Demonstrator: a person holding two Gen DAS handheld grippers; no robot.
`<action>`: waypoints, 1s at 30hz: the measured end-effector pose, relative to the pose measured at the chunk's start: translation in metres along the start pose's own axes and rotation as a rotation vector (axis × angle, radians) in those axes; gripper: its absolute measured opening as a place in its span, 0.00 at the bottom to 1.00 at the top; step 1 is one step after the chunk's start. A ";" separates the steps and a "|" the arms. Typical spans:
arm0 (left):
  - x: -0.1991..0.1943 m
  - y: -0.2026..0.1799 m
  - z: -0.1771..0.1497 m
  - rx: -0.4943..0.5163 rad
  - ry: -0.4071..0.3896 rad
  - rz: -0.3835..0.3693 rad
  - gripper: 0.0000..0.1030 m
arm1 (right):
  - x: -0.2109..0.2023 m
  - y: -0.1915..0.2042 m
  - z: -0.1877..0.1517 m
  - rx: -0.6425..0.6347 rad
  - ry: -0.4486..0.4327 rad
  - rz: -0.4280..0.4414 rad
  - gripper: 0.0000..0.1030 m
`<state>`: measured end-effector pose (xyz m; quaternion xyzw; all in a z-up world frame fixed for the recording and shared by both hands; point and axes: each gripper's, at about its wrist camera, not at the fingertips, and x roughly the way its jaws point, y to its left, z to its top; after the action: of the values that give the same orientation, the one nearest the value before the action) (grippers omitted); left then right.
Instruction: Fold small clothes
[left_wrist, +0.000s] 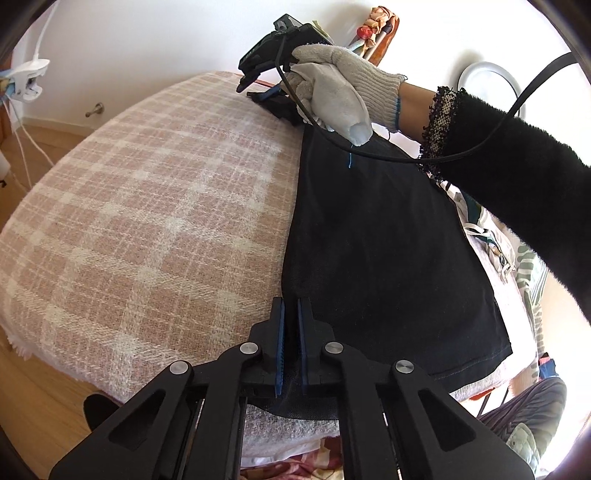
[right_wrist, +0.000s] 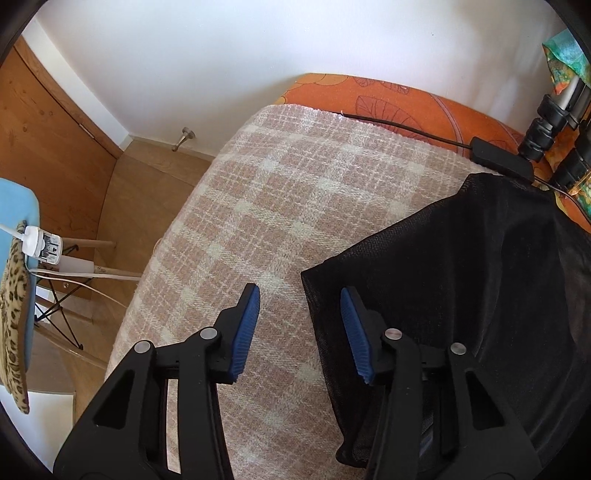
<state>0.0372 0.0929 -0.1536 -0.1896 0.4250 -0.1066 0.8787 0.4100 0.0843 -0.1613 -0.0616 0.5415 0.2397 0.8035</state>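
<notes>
A black mesh garment (left_wrist: 369, 240) lies flat on a pink plaid blanket (left_wrist: 147, 203). In the left wrist view my left gripper (left_wrist: 290, 301) is shut on the garment's near left corner, and dark cloth shows between its blue pads. At the garment's far corner a gloved hand (left_wrist: 332, 74) holds my right gripper (left_wrist: 248, 92). In the right wrist view that gripper (right_wrist: 299, 288) stands open, astride the left edge of the garment (right_wrist: 461, 277). One pad is over the blanket (right_wrist: 277, 203), the other over the cloth, and neither presses on it.
A heap of other clothes (left_wrist: 517, 258) lies to the right of the garment. An orange cushion (right_wrist: 388, 99) with a black box and cable (right_wrist: 502, 160) sits at the far end. A blue chair (right_wrist: 14, 206) with a leopard-print cloth stands on the wooden floor to the left.
</notes>
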 end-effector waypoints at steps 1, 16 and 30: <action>0.000 0.000 0.000 0.001 -0.001 0.001 0.04 | 0.000 -0.003 0.001 0.001 0.001 0.003 0.18; -0.006 -0.010 0.003 0.027 -0.026 -0.012 0.03 | -0.038 -0.039 0.008 0.094 -0.052 0.120 0.28; -0.005 0.000 0.002 -0.015 -0.020 -0.014 0.03 | 0.001 -0.020 0.009 -0.011 0.003 -0.053 0.05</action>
<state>0.0356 0.0951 -0.1491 -0.2000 0.4155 -0.1075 0.8808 0.4271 0.0701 -0.1621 -0.0808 0.5395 0.2212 0.8083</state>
